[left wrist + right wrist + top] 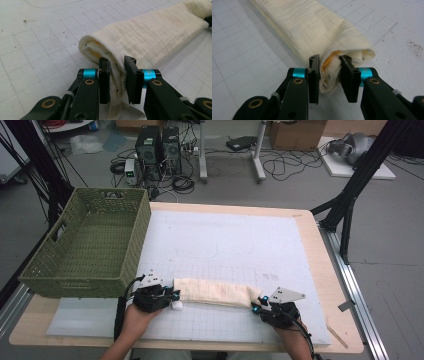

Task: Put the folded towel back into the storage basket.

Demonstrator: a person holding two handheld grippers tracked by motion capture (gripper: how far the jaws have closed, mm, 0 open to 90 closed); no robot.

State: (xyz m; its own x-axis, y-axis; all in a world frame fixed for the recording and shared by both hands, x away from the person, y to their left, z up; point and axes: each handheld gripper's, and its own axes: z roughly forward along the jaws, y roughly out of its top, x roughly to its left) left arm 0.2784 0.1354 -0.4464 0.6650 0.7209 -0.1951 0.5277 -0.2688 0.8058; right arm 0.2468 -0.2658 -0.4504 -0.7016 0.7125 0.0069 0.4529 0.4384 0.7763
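A cream cloth (212, 292) lies folded into a long narrow band across the near part of the white grid mat (225, 245). My left gripper (172, 298) is shut on the band's left end, the folded layers (117, 82) pinched between its black jaws. My right gripper (256, 307) is shut on the right end, where a yellow inner layer (329, 72) shows between the jaws. The cloth (150, 37) stretches away from the left gripper (117, 80), and from the right gripper (329, 77) the cloth (312, 27) runs up and to the left.
A green woven basket (90, 242) stands on the table's left side, its near wall close to my left hand. The wooden table edge (320, 250) borders the mat on the right. Cables, computer cases and black frame legs sit on the floor beyond the table.
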